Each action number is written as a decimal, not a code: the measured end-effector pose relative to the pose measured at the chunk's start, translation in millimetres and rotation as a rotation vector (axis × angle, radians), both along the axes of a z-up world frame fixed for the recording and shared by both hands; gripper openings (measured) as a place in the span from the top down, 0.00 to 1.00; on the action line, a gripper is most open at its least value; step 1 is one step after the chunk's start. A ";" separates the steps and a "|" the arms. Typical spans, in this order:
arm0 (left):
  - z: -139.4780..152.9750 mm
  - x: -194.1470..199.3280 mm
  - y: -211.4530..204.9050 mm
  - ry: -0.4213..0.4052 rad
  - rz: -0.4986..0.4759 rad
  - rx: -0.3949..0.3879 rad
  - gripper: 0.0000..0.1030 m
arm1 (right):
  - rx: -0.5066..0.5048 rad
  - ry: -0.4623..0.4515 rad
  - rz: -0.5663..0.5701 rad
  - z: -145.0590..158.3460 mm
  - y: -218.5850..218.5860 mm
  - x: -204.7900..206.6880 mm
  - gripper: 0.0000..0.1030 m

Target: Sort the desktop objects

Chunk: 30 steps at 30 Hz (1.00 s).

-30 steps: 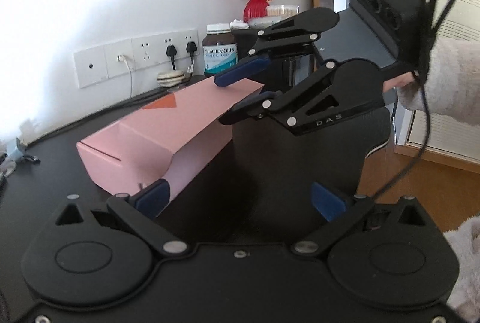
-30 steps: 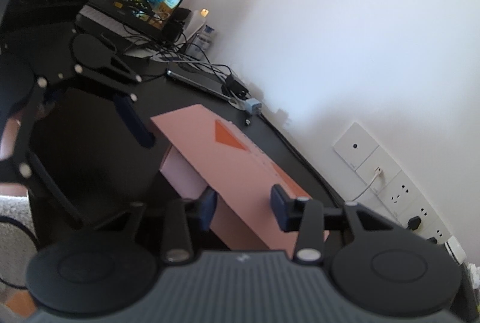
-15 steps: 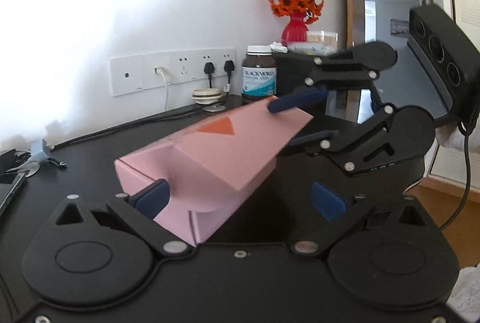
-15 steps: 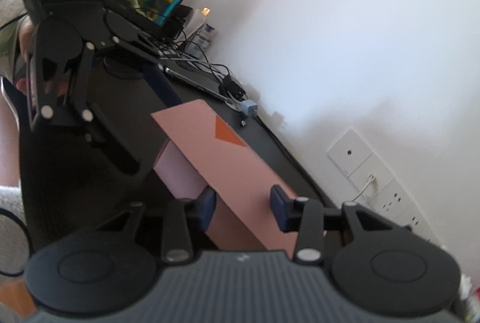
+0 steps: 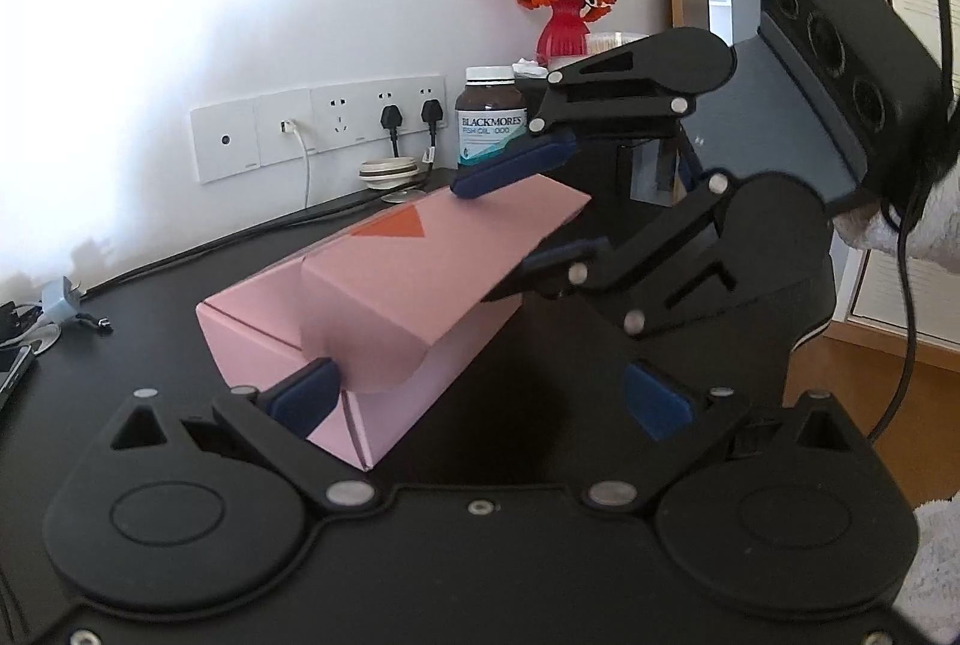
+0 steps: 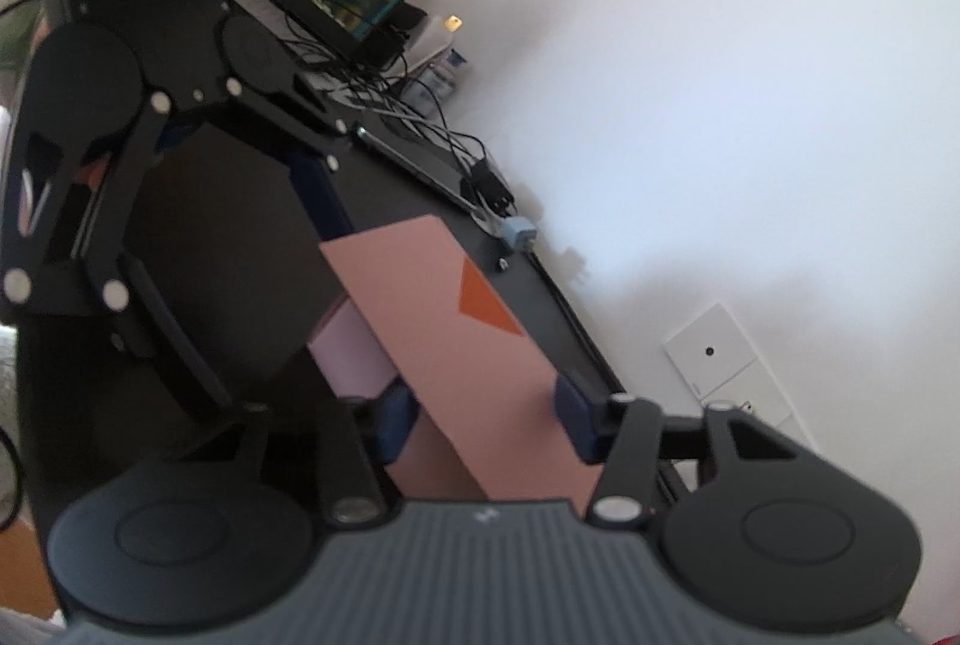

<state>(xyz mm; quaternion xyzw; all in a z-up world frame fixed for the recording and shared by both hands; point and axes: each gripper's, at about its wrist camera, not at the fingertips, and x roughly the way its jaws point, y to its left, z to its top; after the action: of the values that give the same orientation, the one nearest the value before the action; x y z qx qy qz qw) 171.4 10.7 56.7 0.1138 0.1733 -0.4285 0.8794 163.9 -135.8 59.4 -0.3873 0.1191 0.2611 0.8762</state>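
Right gripper (image 6: 486,420) pinching the pink box's (image 5: 384,297) lid flap mid-frame, left gripper (image 5: 480,393) wide open, I think merely touching. Fold slowly.

Pink box (image 6: 444,321) near end hidden behind tool body.

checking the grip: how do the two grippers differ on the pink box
The right gripper pinches the pink box lid at its far end; the left gripper stands wide, one pad beside the near flap, the other in the air. The right gripper is rolled sideways, the left level. Both have blue pads.
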 end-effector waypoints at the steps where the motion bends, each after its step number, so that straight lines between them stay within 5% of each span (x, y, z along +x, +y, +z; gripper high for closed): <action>1: 0.0 -0.6 -0.3 0.001 -0.001 0.001 0.00 | 0.015 0.015 0.001 2.6 -1.3 -0.6 0.60; 16: -0.2 -9.8 9.0 0.000 0.009 0.006 0.00 | 0.066 0.136 0.001 7.3 -9.9 -0.8 0.61; 30: -7.2 -5.3 13.0 0.066 -0.010 0.041 0.00 | 0.041 0.133 0.011 7.4 -9.0 1.0 0.61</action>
<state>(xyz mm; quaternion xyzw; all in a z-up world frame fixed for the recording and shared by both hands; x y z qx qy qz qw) 166.1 23.8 49.5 0.1183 0.2102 -0.4329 0.8686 164.9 -144.8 66.8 -0.3516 0.1696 0.2934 0.8726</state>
